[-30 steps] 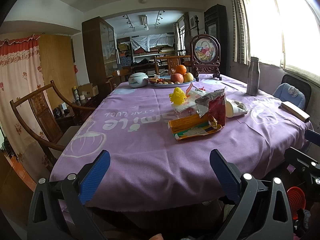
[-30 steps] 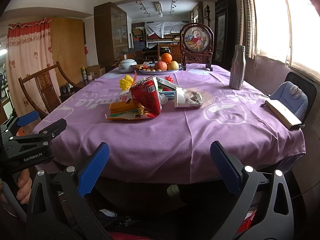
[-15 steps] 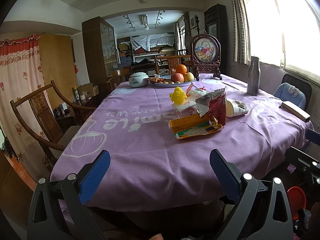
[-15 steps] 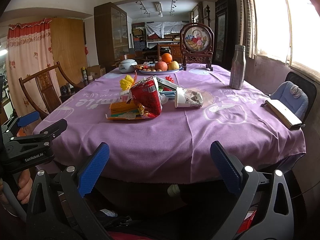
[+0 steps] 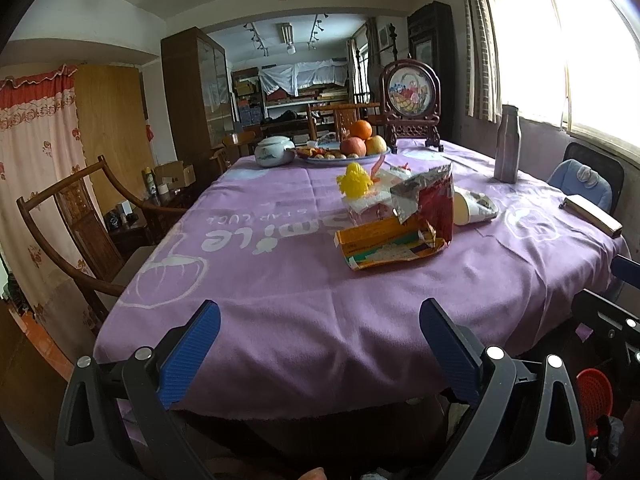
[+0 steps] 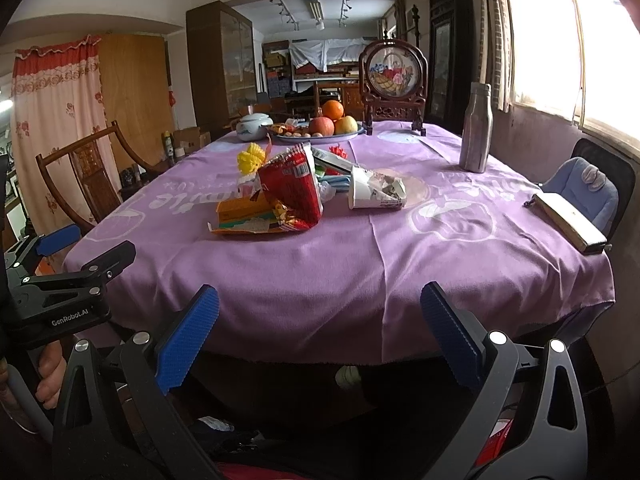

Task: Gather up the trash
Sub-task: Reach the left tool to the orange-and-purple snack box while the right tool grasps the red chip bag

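Note:
A pile of trash lies mid-table on the purple cloth (image 5: 280,320): a red snack bag (image 5: 434,208) (image 6: 294,190), a flattened orange box (image 5: 384,242) (image 6: 244,216), a yellow plastic piece (image 5: 354,180) (image 6: 251,159), white wrappers and a tipped paper cup stuffed with paper (image 5: 474,208) (image 6: 374,190). My left gripper (image 5: 320,336) is open and empty at the table's near edge, well short of the pile. My right gripper (image 6: 320,332) is open and empty, also at the near edge. The left gripper also shows in the right wrist view (image 6: 60,280).
A fruit plate (image 5: 348,152), a white lidded jar (image 5: 275,151), a framed round screen (image 5: 410,98), a steel bottle (image 5: 507,144) and a book (image 5: 592,216) stand on the table. A wooden chair (image 5: 76,216) is left. A red basket (image 5: 594,394) sits low right.

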A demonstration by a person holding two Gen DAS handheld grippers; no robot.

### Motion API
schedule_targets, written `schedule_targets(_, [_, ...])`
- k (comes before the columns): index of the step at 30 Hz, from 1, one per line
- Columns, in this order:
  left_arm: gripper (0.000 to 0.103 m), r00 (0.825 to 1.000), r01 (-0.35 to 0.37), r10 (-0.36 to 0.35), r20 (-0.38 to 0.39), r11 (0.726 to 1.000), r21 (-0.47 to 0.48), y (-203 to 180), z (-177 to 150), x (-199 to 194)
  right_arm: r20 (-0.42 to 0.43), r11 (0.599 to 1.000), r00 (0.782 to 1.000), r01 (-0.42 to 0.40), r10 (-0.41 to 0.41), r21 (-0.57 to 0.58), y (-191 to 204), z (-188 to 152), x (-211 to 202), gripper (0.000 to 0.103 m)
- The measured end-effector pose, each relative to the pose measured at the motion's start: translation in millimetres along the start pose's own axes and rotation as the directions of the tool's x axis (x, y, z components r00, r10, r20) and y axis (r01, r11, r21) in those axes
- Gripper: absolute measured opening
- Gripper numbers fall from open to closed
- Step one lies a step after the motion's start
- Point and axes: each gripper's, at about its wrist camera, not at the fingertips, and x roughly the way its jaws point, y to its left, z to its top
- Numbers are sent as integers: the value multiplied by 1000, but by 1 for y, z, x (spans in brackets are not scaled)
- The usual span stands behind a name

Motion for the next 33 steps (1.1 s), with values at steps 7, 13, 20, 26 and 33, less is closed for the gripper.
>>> schedule_targets(7, [97, 997, 22, -22, -69, 1000, 7, -6, -4, 36, -57, 997, 998, -12, 16, 72, -23, -4, 29, 96])
schedule_targets(13, [97, 987, 65, -60, -149, 997, 34, -12, 4, 80, -67, 993, 998, 21, -13, 118, -49, 0, 63, 96])
schedule_targets(20, [97, 969, 157, -144, -199, 986, 51, -32, 39, 124, -73, 991, 997, 31, -21, 127, -68, 24, 102, 96])
schedule_targets(26, [97, 944, 297, -277, -182, 950, 99, -89, 79, 145, -71, 984, 996, 58, -47, 166, -89, 25, 113, 96])
schedule_targets(33, [97, 958, 255, -219, -184, 946, 201, -135, 107, 194, -78, 963, 995, 82, -64, 257, -123, 21, 108, 96])
